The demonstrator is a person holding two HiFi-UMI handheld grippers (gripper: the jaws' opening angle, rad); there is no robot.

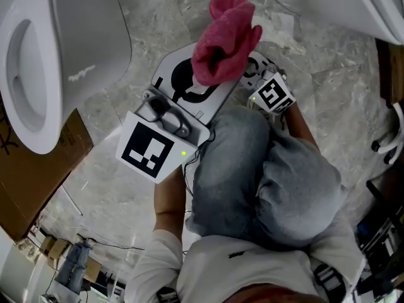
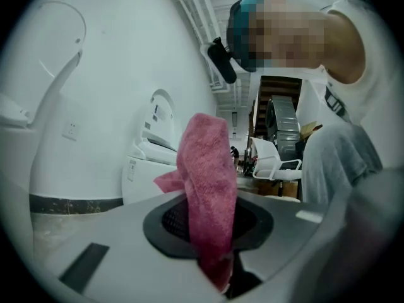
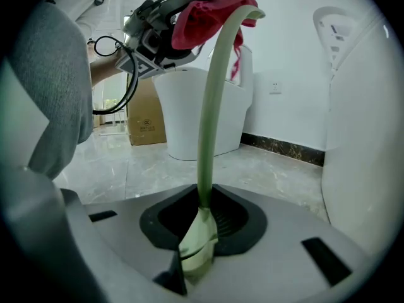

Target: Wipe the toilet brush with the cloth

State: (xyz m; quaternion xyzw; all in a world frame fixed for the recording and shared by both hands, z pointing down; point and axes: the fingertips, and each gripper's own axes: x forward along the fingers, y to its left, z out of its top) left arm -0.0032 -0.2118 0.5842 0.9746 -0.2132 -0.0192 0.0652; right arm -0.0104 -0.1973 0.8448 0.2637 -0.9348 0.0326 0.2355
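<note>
Toilet brush [image 3: 211,106] runs near-upright out of the right gripper [image 3: 196,257], its pale green shaft curving over at the top into the cloth [image 3: 205,11]. Right jaws pinch its flat lower end. Left gripper [image 2: 218,270] is clamped on the pink cloth.

Top of brush [image 3: 211,106] under cloth [image 3: 208,8]; toilet [image 1: 95,36] cropped at L edge, head view.

Grey and white clothing
Grey trousers [image 1: 252,169], white short-sleeved top [image 1: 208,270]; black-and-white marker cubes [image 1: 146,149] [image 1: 273,95], a black cable [image 3: 134,74].
</note>
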